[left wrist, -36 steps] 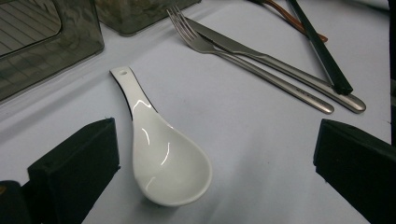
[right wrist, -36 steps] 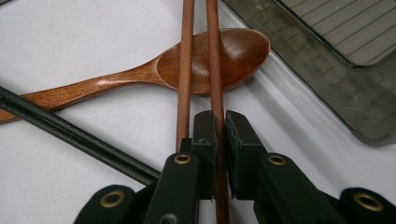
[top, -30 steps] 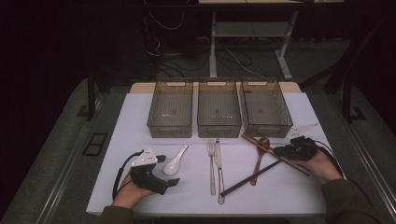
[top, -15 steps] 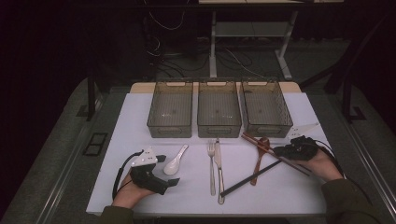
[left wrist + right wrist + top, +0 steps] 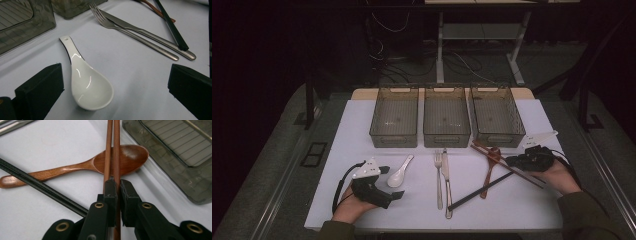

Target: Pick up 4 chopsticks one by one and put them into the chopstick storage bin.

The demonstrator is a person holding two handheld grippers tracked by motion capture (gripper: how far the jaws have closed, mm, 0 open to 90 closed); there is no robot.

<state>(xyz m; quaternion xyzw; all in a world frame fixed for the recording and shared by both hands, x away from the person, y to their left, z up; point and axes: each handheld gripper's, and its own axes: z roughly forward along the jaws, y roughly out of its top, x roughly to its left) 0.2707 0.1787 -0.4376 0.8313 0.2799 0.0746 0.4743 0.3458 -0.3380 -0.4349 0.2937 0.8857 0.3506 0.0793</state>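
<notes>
Right tool (image 5: pixel 116 188) was clamped on the brown chopsticks (image 5: pixel 112 150), which lay across the wooden spoon (image 5: pixel 120 160) beside the right bin (image 5: pixel 497 117) (likely for sorting), while the left tool (image 5: pixel 112 95) stood wide around the white spoon (image 5: pixel 87 85) on the desk (image 5: pixel 412 210).

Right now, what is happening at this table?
A person sorts cutlery on a white table. The right gripper is shut on a pair of brown wooden chopsticks lying across a wooden spoon. The left gripper is open around a white ceramic spoon. Three grey bins wait empty.
</notes>
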